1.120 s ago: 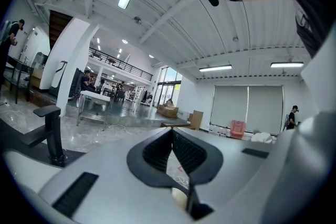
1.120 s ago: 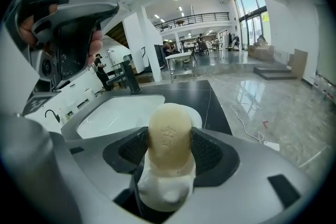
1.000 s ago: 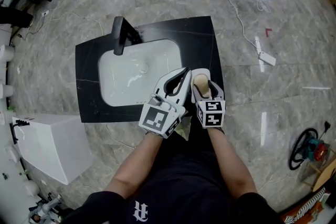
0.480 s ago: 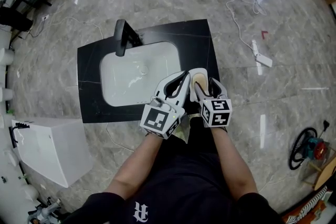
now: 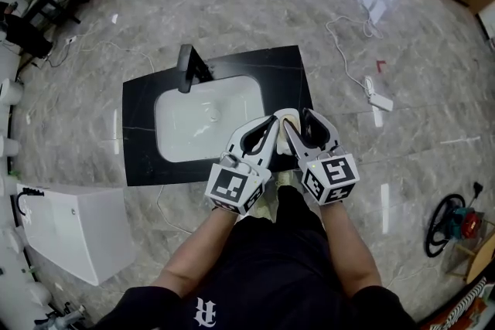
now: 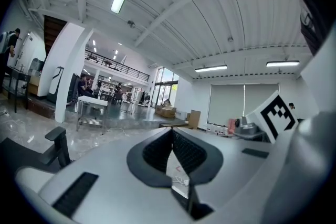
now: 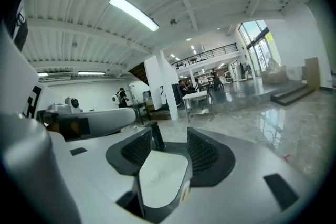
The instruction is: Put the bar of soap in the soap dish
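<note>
1. While the left gripper (image 5: 272, 121) hangs with its jaws pressed together and empty, the right gripper (image 5: 296, 118) has its jaws apart, closing on nothing.
2. The bar of soap (image 5: 291, 121) lies in the soap dish (image 5: 285, 112) on the black counter (image 5: 139, 143), between both grippers' tips.

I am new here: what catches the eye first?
A black counter with a white sink stands alone on the marble floor. Over its near right corner hang the left gripper, shut, and the right gripper, its empty jaws closing; the soap dish shows between them.
</note>
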The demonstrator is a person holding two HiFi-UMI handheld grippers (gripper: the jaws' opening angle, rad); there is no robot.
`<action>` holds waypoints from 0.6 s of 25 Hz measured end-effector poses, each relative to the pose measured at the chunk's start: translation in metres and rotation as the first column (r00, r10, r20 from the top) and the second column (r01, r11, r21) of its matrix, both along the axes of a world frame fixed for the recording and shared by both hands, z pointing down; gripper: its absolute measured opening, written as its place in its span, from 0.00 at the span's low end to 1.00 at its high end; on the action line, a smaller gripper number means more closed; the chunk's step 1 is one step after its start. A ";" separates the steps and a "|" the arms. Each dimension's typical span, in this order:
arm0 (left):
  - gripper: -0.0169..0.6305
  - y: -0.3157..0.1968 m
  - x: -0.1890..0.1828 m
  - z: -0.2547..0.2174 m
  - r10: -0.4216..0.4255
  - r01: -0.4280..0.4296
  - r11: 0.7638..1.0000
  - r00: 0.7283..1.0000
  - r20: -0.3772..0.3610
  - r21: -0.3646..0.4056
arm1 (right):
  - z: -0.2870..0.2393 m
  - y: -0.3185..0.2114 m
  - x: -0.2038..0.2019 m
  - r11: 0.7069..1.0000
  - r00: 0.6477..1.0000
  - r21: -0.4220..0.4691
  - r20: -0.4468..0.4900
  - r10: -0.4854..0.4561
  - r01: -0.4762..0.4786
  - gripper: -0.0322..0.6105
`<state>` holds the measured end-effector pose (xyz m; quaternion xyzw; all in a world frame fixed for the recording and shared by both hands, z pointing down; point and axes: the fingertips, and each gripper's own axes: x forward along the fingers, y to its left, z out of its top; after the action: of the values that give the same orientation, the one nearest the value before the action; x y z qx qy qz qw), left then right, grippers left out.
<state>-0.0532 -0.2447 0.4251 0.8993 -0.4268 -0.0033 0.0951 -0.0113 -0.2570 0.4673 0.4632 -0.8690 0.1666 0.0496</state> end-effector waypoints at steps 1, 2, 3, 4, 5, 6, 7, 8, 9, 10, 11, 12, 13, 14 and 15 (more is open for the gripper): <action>0.04 0.002 0.000 -0.006 -0.002 0.002 1.000 1.000 0.005 0.004 | -0.012 0.003 -0.001 1.000 1.000 0.023 0.003 -0.007 0.007 0.37; 0.04 0.005 0.000 -0.012 -0.005 0.005 1.000 1.000 0.007 0.008 | -0.022 0.005 -0.001 0.999 1.000 0.043 0.006 -0.014 0.014 0.34; 0.04 0.007 -0.001 -0.018 -0.008 0.008 1.000 1.000 0.005 0.010 | -0.032 0.008 -0.002 0.998 1.000 0.062 0.007 -0.019 0.019 0.32; 0.04 0.008 -0.001 -0.024 -0.011 0.011 1.000 1.000 0.000 0.012 | -0.040 0.010 -0.002 0.997 1.000 0.079 0.007 -0.024 0.024 0.29; 0.04 0.009 -0.001 -0.030 -0.014 0.014 1.000 1.000 -0.004 0.016 | -0.047 0.013 -0.003 0.995 1.000 0.093 0.006 -0.029 0.028 0.27; 0.04 0.009 -0.002 -0.034 -0.016 0.016 1.000 1.000 -0.005 0.023 | -0.053 0.015 -0.004 0.994 0.999 0.106 0.004 -0.034 0.034 0.25; 0.04 0.010 -0.002 -0.039 -0.017 0.017 0.999 1.000 -0.006 0.031 | -0.058 0.017 -0.006 0.992 0.999 0.118 0.000 -0.039 0.039 0.23; 0.04 0.010 -0.003 -0.043 -0.017 0.018 0.999 1.000 -0.006 0.039 | -0.062 0.019 -0.007 0.990 0.999 0.131 -0.004 -0.044 0.045 0.20; 0.04 0.011 -0.003 -0.047 -0.017 0.018 0.999 1.000 -0.008 0.046 | -0.065 0.021 -0.008 0.989 0.999 0.142 -0.009 -0.049 0.050 0.18; 0.04 0.013 -0.003 -0.051 -0.017 0.017 0.998 1.000 -0.011 0.053 | -0.069 0.023 -0.009 0.987 0.999 0.152 -0.012 -0.052 0.053 0.17; 0.04 0.015 -0.003 -0.055 -0.015 0.016 0.998 1.000 -0.012 0.059 | -0.073 0.025 -0.008 0.986 0.999 0.160 -0.012 -0.053 0.054 0.15; 0.04 0.017 -0.002 -0.059 -0.013 0.014 0.998 1.000 -0.012 0.066 | -0.077 0.027 -0.008 0.984 0.999 0.168 -0.012 -0.052 0.053 0.14; 0.04 0.019 -0.002 -0.063 -0.011 0.012 0.997 1.000 -0.012 0.073 | -0.081 0.028 -0.008 0.983 0.999 0.176 -0.011 -0.051 0.052 0.12; 0.04 0.021 -0.002 -0.066 -0.010 0.011 0.997 1.000 -0.011 0.078 | -0.086 0.029 -0.008 0.982 0.999 0.182 -0.011 -0.049 0.050 0.11; 0.04 0.022 -0.003 -0.068 -0.008 0.009 0.997 1.000 -0.012 0.083 | -0.090 0.030 -0.008 0.981 0.999 0.188 -0.012 -0.046 0.048 0.10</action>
<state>-0.0560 -0.2225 0.3567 0.9005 -0.4298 -0.0264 0.0603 -0.0194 -0.2271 0.3772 0.4458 -0.8914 0.0808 0.0130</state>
